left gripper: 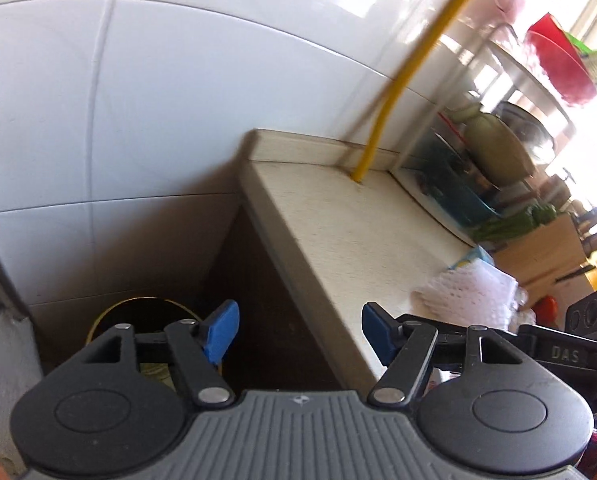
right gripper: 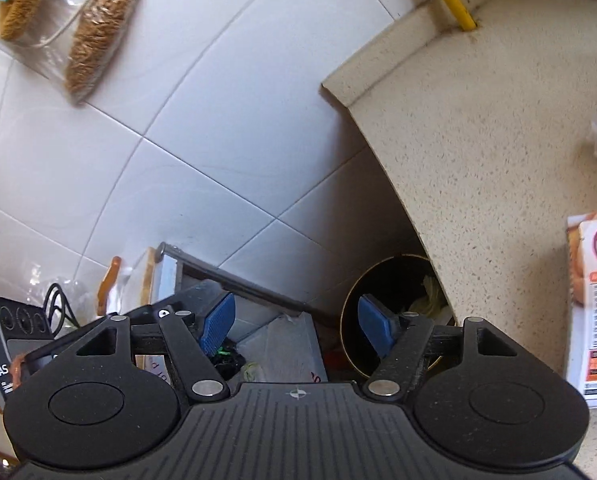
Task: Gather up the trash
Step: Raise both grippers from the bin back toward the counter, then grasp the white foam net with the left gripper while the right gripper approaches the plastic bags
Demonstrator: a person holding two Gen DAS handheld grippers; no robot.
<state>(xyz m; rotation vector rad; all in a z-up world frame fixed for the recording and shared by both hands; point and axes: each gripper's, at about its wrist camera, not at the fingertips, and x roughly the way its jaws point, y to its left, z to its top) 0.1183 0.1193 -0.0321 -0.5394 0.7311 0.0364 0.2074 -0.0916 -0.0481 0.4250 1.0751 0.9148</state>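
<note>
Left wrist view, left to right: white tiled wall (left gripper: 158, 100); down in the gap beside the counter, a round trash bin (left gripper: 146, 312) with a yellowish rim and dark inside, partly hidden behind the left gripper (left gripper: 296, 334). Blue pads (left gripper: 222, 334) spread apart, nothing between them. Beige speckled counter (left gripper: 338, 220) beyond, with a yellow hose (left gripper: 410, 64) entering at its back edge. Further right on the counter, a white foam net (left gripper: 470, 292), blurred, near the front edge. Behind it, a rack of dishes and a red bowl (left gripper: 558, 64).

Right wrist view, left to right: clear bags of brown scourers (right gripper: 98, 28) hanging on the wall; clutter and a black device low at left. Right gripper (right gripper: 294, 330) held above the gap, pads (right gripper: 218, 328) spread wide, empty. Just right of centre, the same bin (right gripper: 354, 320) below the counter's end, pale crumpled trash (right gripper: 430, 300) seen inside. Then the counter surface (right gripper: 498, 140), and an orange-and-white printed carton (right gripper: 594, 304) lying at the far right edge.
</note>
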